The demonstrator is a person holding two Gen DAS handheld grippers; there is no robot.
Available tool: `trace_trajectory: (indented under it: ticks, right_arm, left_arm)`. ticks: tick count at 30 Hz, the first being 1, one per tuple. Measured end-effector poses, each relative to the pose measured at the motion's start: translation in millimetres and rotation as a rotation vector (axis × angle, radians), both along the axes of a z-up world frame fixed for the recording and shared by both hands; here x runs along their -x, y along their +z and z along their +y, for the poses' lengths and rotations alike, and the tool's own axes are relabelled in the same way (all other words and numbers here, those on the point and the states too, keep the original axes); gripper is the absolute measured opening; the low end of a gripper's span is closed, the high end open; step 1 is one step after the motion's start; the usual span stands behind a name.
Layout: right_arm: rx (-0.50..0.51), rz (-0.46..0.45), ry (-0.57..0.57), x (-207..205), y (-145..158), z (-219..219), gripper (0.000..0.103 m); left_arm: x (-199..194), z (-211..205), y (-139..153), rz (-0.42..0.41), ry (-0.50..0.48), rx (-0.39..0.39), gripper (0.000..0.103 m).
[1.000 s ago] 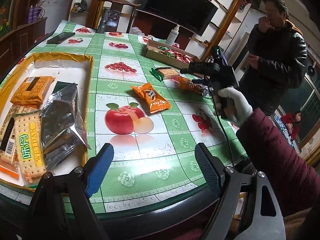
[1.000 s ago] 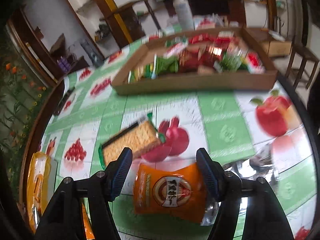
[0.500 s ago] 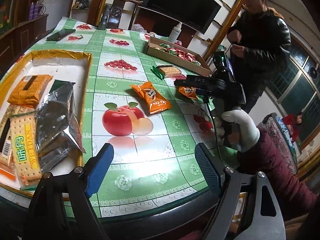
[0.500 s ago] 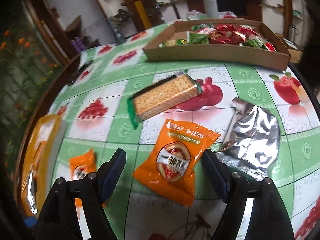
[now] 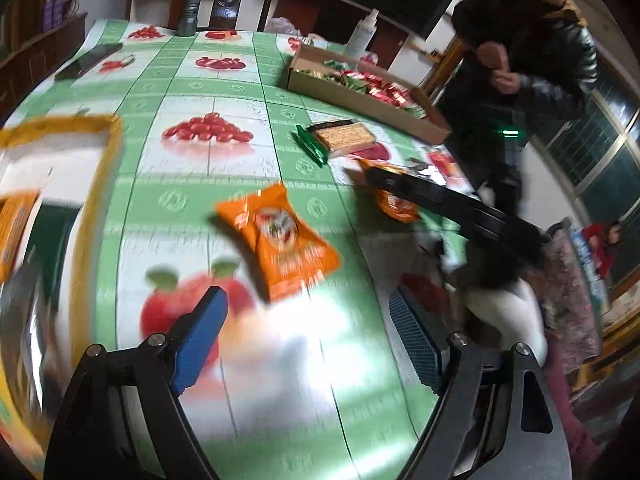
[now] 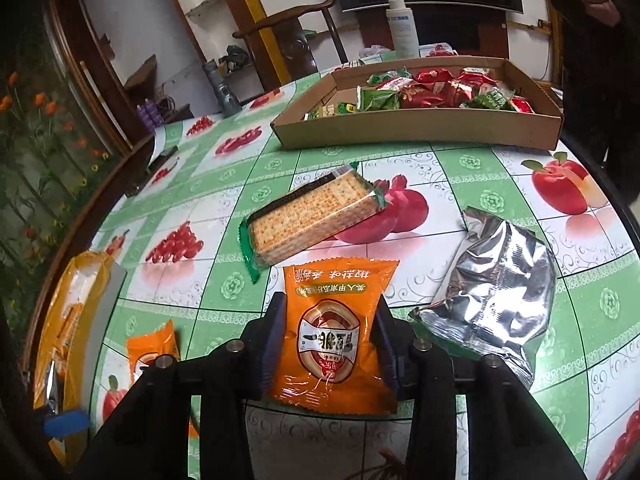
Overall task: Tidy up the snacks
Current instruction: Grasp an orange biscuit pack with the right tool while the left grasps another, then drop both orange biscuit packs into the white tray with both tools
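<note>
Right gripper [image 6: 326, 350] clamped orange packet [image 6: 334, 336], long axis up-frame. Left gripper [image 5: 308, 340] wide open, empty; second orange packet [image 5: 280, 240] just above, centre frame.

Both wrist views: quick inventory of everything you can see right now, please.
Orange packets: 2; one in the right gripper, one loose on the table.
Cracker pack: 1, green-ended, mid-table.
Foil bag: 1, silver, right of the crackers.
Cardboard tray: 1, brown, far side, holding red and green snacks.
Yellow tray: 1, left edge.
Spray bottle: 1, white, behind the cardboard tray.
Bystander: 1, dark jacket.
Left gripper: open, empty.
Right gripper: shut on packet.
</note>
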State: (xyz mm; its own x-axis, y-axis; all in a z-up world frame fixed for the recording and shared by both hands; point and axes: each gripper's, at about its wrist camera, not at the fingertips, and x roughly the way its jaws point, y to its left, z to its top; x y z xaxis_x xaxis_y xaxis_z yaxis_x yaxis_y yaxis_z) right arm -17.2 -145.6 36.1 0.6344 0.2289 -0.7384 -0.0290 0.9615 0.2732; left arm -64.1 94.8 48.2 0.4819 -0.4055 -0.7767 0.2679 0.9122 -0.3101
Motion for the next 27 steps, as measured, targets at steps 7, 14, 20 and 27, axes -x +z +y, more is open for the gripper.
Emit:
trace_trajectory:
  ticks: [7,14,20,27]
  right_arm:
    - [-0.068,-0.022,0.005,1,6,-5,0.043]
    - [-0.140,-0.001,-0.016,-3,3,-15,0.043]
    - [-0.119,-0.044,-0.016,2,9,-13,0.043]
    - [-0.123,-0.055,-0.004,4,8,-10,0.043]
  left_arm:
    - [-42,-37,-20,-0.027,-0.016,-0.207,0.083]
    - [-43,-41,-30,-0.046,-0.071,-0.239,0.043]
    - [-35,-25,-14,-0.049,-0.056,-0.141,0.043]
    - [-11,29,39,-0.099,0.003,0.041,0.043]
